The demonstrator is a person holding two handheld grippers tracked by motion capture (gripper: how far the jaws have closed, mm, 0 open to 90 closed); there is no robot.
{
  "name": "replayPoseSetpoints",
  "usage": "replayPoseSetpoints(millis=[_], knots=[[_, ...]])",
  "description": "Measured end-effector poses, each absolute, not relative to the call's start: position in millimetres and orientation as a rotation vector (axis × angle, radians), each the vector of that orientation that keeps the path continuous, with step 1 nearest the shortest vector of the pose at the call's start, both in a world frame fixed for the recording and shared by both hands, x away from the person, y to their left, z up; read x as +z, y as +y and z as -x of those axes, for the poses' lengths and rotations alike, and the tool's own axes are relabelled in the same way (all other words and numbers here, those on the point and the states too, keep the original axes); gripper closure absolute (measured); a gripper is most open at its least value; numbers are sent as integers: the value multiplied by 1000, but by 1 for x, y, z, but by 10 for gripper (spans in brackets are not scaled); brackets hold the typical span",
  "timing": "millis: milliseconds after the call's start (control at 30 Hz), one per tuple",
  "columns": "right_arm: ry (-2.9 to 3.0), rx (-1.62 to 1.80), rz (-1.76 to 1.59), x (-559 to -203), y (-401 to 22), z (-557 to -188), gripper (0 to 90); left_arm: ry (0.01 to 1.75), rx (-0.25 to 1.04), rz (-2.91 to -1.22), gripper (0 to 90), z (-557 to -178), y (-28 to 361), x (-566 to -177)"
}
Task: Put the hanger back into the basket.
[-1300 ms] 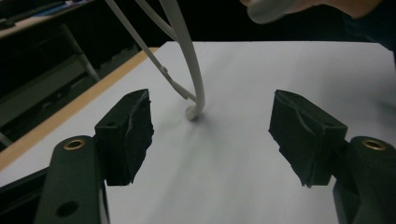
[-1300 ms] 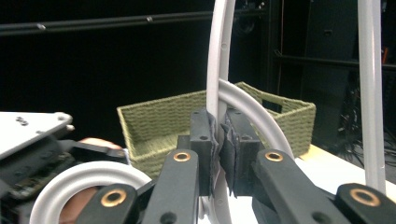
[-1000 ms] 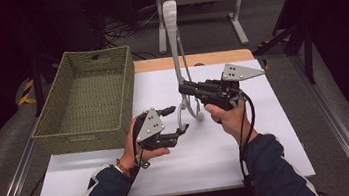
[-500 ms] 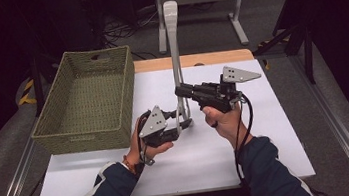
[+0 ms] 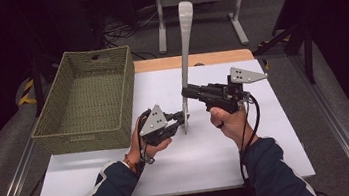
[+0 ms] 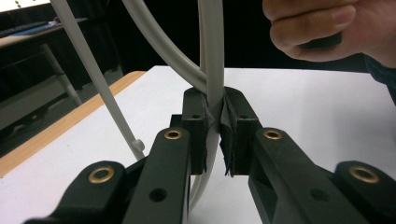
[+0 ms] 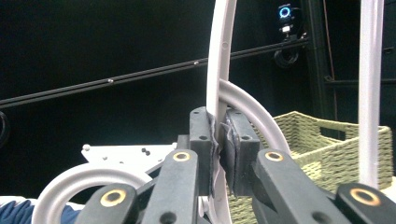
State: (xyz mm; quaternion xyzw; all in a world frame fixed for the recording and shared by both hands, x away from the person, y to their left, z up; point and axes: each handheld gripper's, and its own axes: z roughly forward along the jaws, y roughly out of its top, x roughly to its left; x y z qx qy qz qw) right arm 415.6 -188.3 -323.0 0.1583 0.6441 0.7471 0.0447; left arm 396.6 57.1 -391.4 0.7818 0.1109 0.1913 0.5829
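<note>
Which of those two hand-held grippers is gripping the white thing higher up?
The right hand-held gripper: it clamps the white hanger partway up, above the left hand-held gripper, which grips its lower end near the table.

A basket (image 5: 85,101) blocks the left side of the worktop (image 5: 269,147); a hanger (image 5: 185,66) stands mid-worktop; right and near stretches lie open.

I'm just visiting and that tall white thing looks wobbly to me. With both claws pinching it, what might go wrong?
Some guesses:
1. The white plastic hanger stands tall above the table, held low by the left claw and right claw. It could tip or twist.
2. Each claw pinches just a thin rod, so one could slip.
3. If the hands pull apart, the thin plastic might bend or snap.
</note>
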Motion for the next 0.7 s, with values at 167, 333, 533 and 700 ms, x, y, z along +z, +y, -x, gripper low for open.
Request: replayPoseSetpoints(millis=[167,333,533,700], knots=[[1952,2282,-503,-323,-194,-415,830,269,478,-1847,816,-396,56,-389],[1957,2177,-528,-320,-202,-409,819,266,516,-1878,818,-395,50,-387],[1974,2013,-534,-319,-222,-395,655,249,556,-1921,820,-395,44,-382],[2012,1818,-512,-325,-239,-381,590,265,567,-1907,821,-397,43,-376]])
